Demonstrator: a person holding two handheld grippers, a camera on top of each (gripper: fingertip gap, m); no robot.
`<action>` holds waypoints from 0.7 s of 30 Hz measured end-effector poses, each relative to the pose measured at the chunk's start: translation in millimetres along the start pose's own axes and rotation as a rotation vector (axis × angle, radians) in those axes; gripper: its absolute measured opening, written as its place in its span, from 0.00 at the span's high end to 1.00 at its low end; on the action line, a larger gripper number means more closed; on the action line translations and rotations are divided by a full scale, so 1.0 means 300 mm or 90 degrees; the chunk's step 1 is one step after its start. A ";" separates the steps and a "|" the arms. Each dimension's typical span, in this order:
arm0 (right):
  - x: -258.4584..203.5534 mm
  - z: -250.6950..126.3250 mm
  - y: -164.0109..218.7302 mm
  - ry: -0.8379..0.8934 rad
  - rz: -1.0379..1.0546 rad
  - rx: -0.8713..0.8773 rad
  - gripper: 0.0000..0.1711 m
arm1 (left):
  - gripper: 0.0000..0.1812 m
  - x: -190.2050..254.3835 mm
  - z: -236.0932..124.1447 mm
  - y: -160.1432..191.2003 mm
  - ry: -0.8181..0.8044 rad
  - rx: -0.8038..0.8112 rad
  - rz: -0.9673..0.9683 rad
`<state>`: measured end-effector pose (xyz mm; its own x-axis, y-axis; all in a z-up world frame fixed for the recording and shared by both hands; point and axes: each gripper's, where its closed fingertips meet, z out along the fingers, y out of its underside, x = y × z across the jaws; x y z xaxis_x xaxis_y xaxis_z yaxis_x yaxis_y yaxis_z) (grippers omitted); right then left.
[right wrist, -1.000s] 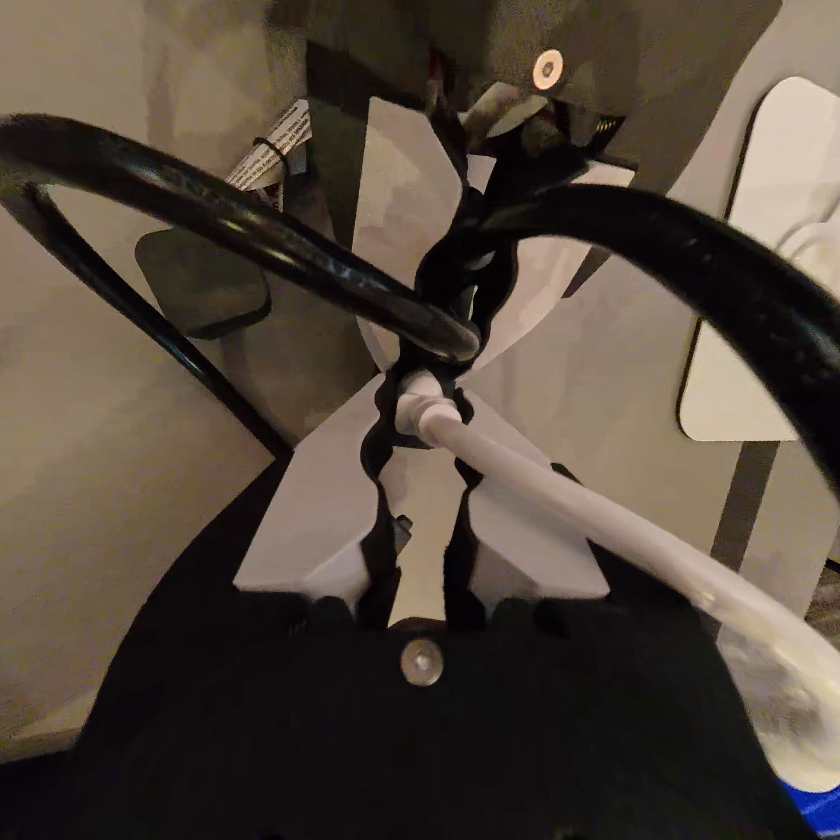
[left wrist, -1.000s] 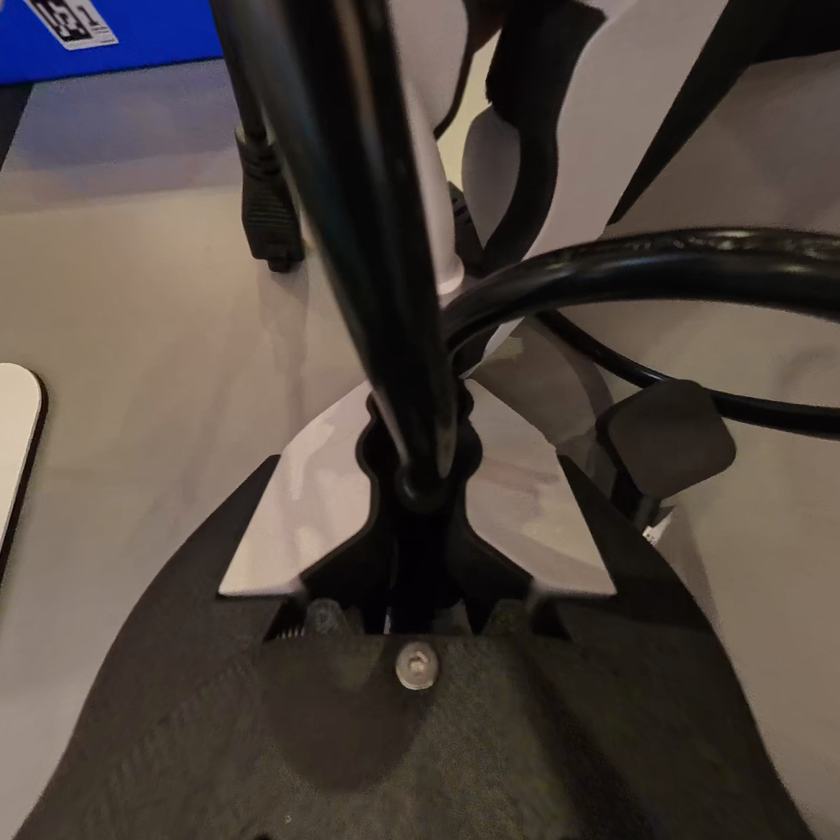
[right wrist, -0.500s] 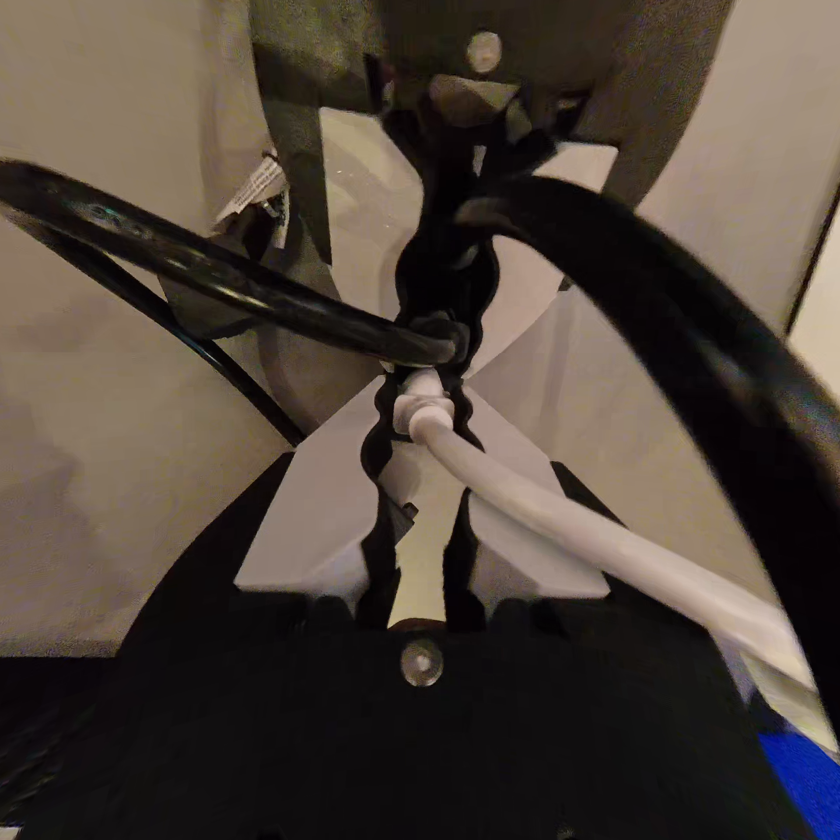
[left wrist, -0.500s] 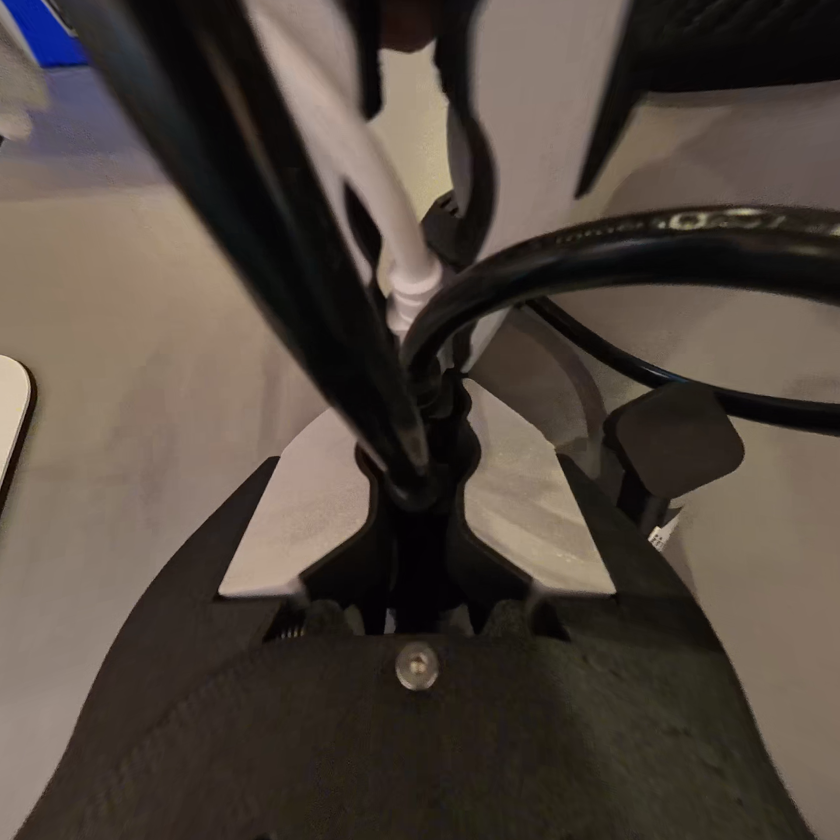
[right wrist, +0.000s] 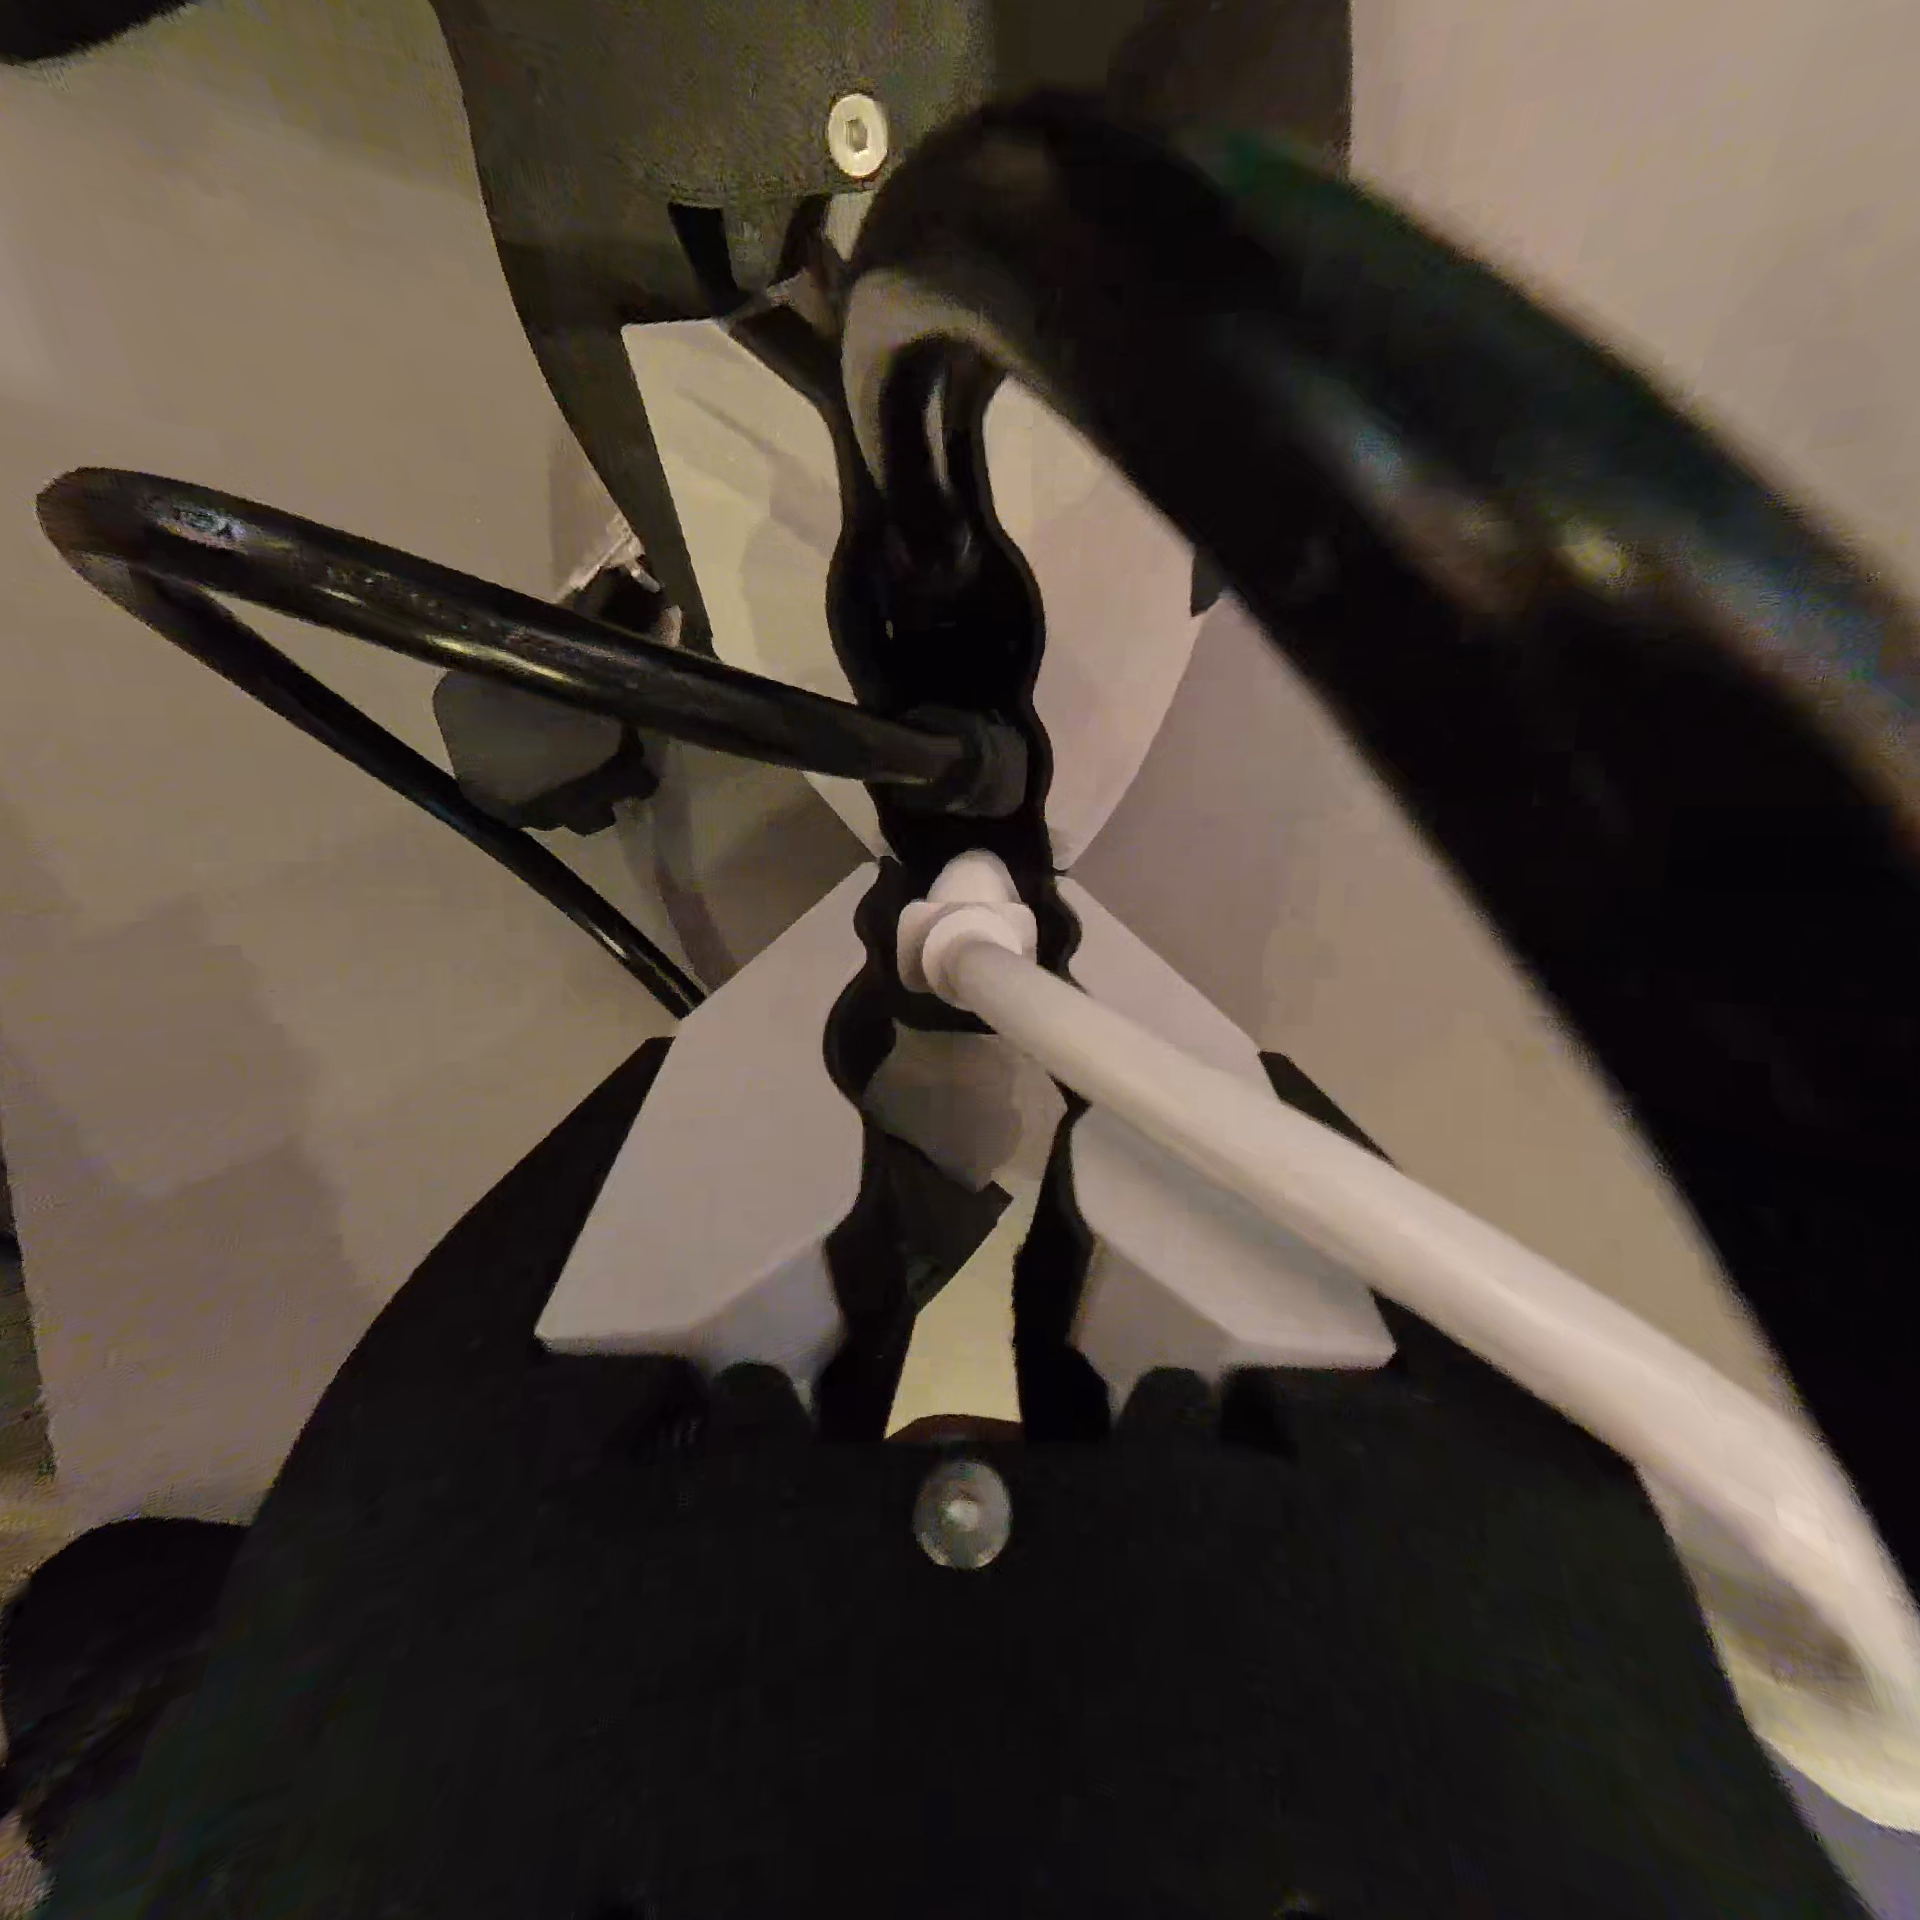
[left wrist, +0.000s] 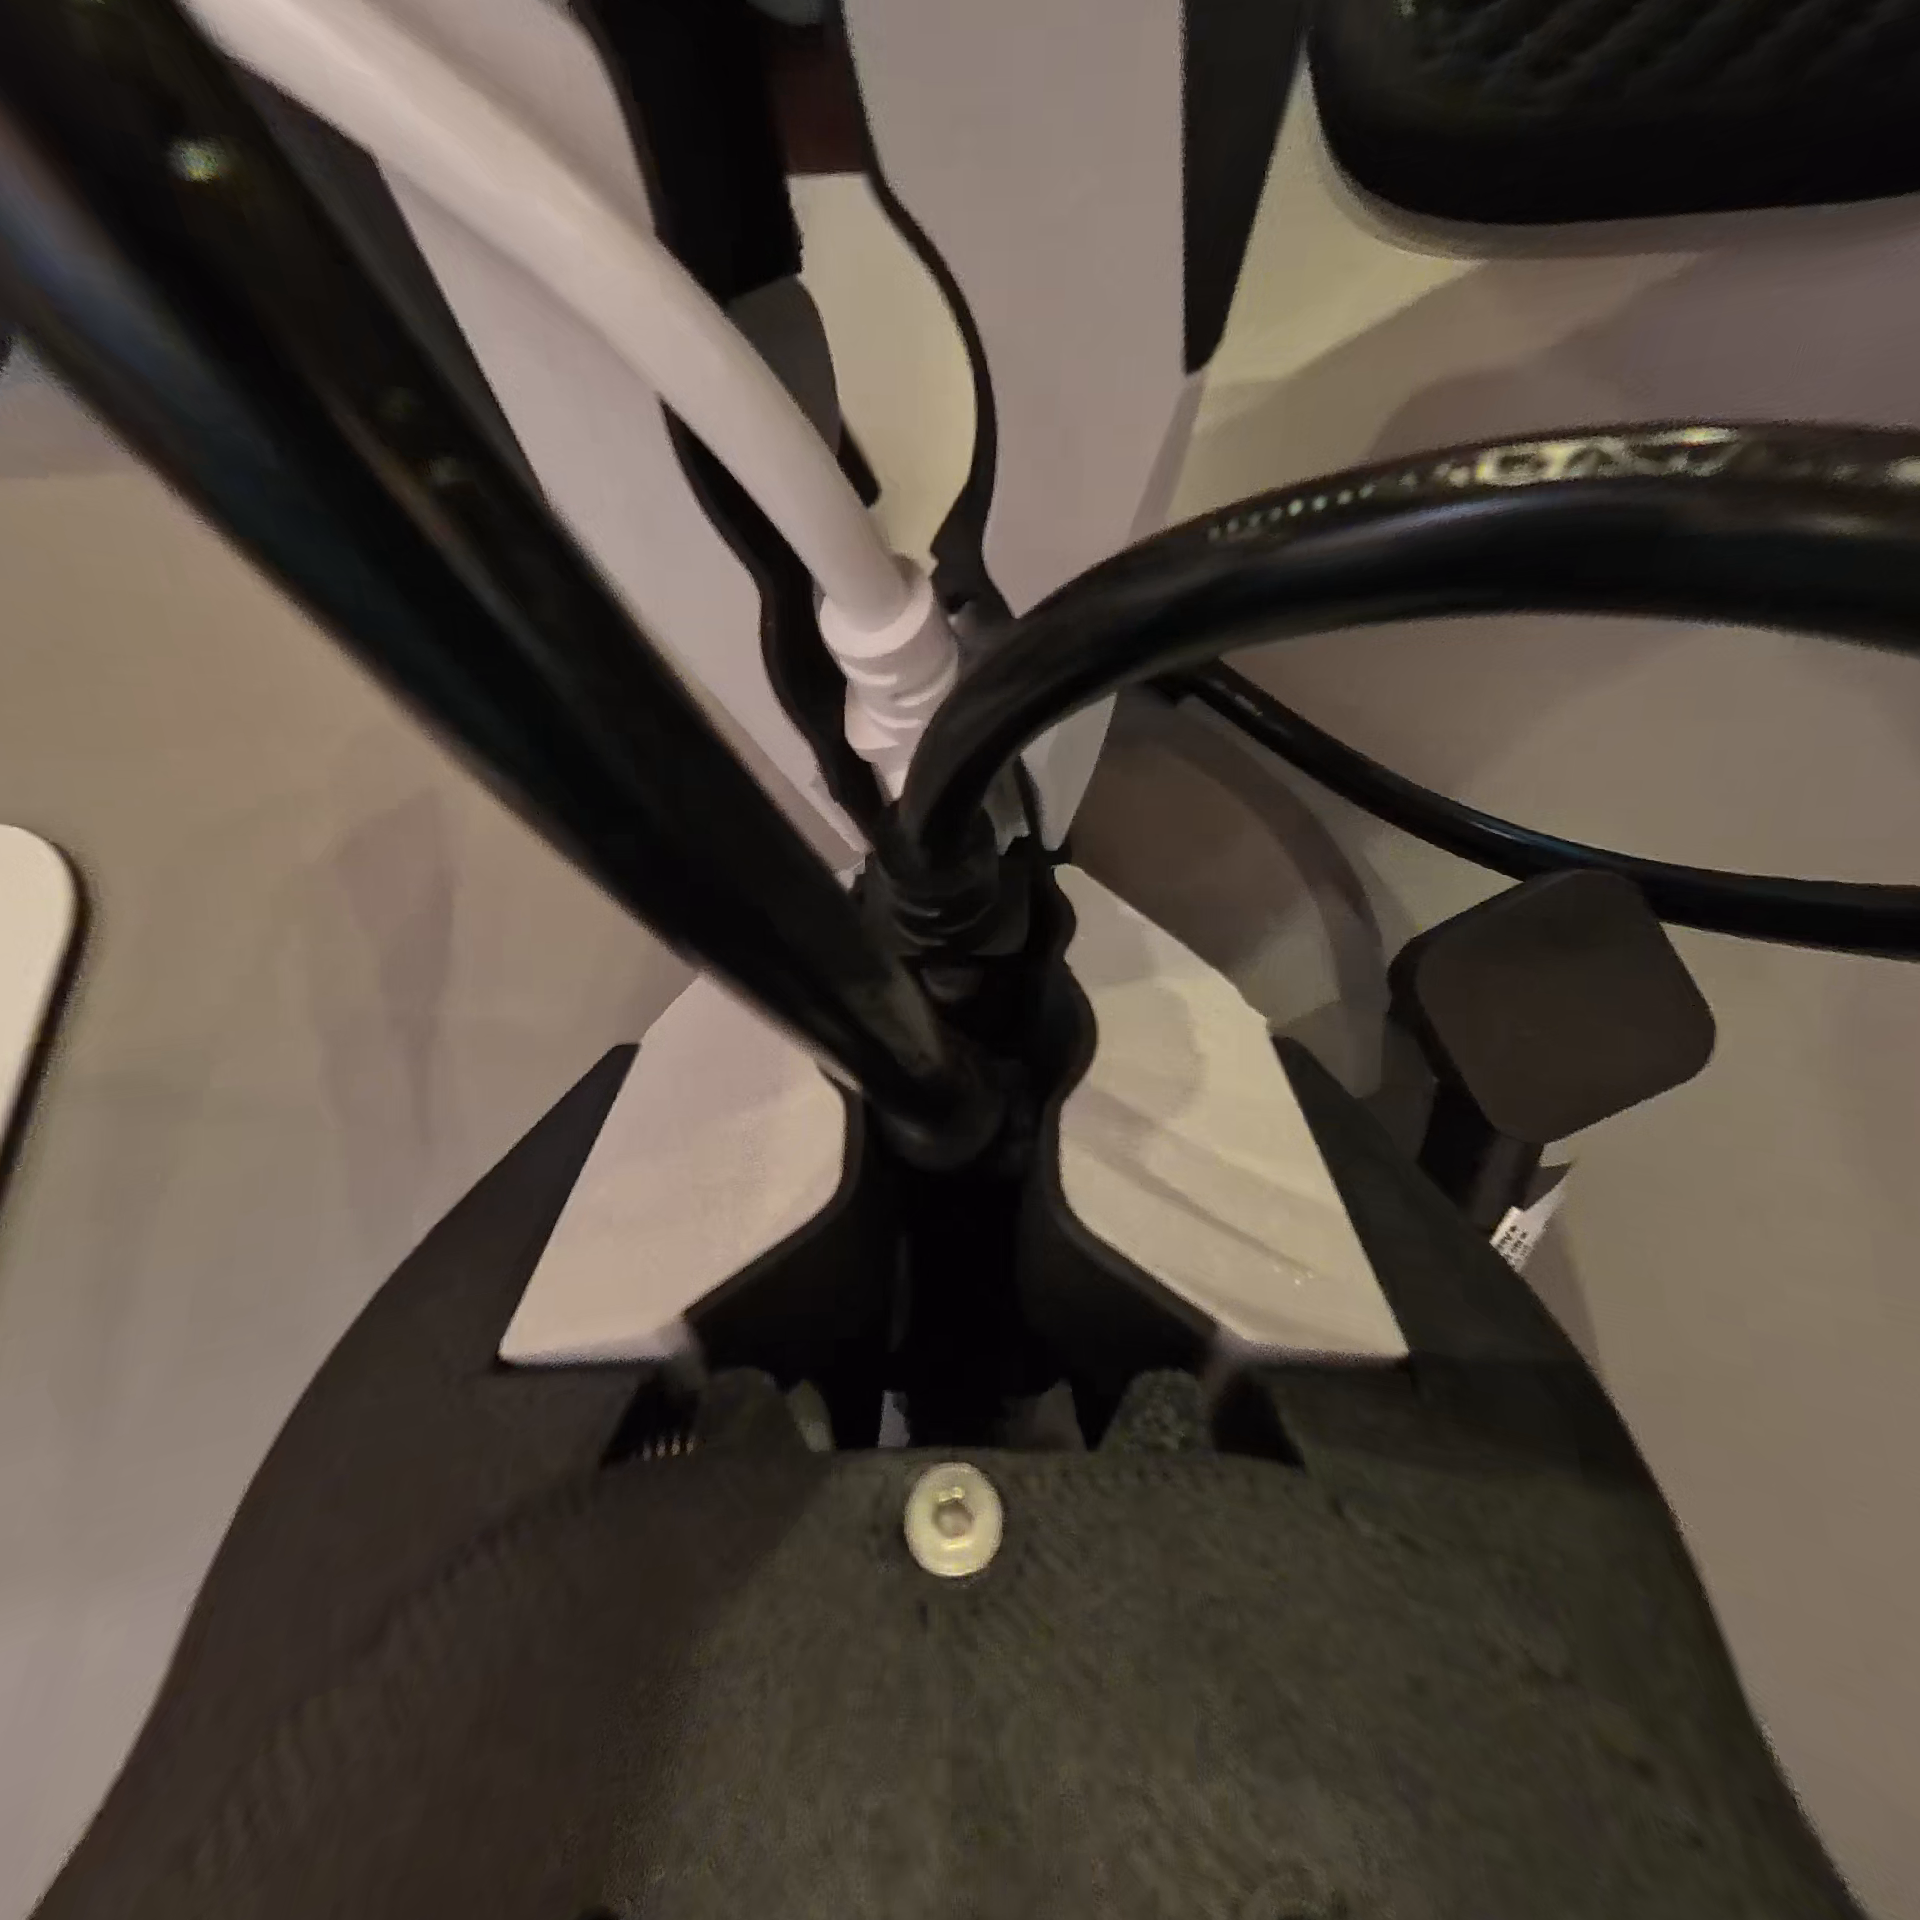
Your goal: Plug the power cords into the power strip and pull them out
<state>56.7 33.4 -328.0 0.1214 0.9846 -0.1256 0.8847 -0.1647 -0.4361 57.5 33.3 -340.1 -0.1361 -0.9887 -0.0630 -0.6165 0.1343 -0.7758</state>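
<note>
My left gripper (left wrist: 956,997) is clamped tight on the plug end of a thick black cord (left wrist: 436,582) that runs off to the upper left of the left wrist frame. My right gripper (right wrist: 956,935) faces it tip to tip, pinched down on the collar of a white cord (right wrist: 1299,1153) trailing to the lower right of its frame. I cannot pick out the power strip in either view; a pale rounded slab (left wrist: 31,956) at the left edge might be it, but I cannot tell.

The risk I see is tangling: a second black cord (left wrist: 1351,540) loops across both sets of tips from the right, so any pull could drag it along or twist a plug out of my grip. With the tips crowded together, I could also knock one plug with the other gripper.

Count: 2 grippers, 1 white cord, 2 thick black cords, 1 thin black cable (left wrist: 1455,821), 1 black adapter block (left wrist: 1548,1029) at centre right.
</note>
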 end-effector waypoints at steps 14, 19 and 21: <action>-0.016 0.000 0.005 -0.023 0.027 -0.019 0.86 | 0.84 0.016 0.000 -0.001 0.015 0.002 0.012; 0.003 -0.002 0.006 0.035 -0.007 -0.050 0.87 | 0.84 -0.006 -0.002 0.002 0.000 0.004 0.003; -0.008 -0.006 0.007 0.149 -0.095 -0.139 0.87 | 0.84 0.000 -0.005 0.001 0.008 0.009 0.003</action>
<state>58.9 30.7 -327.0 0.0611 0.9877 0.1439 0.9728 -0.0267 -0.2301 56.2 33.5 -339.3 -0.1492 -0.9871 -0.0582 -0.6054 0.1377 -0.7839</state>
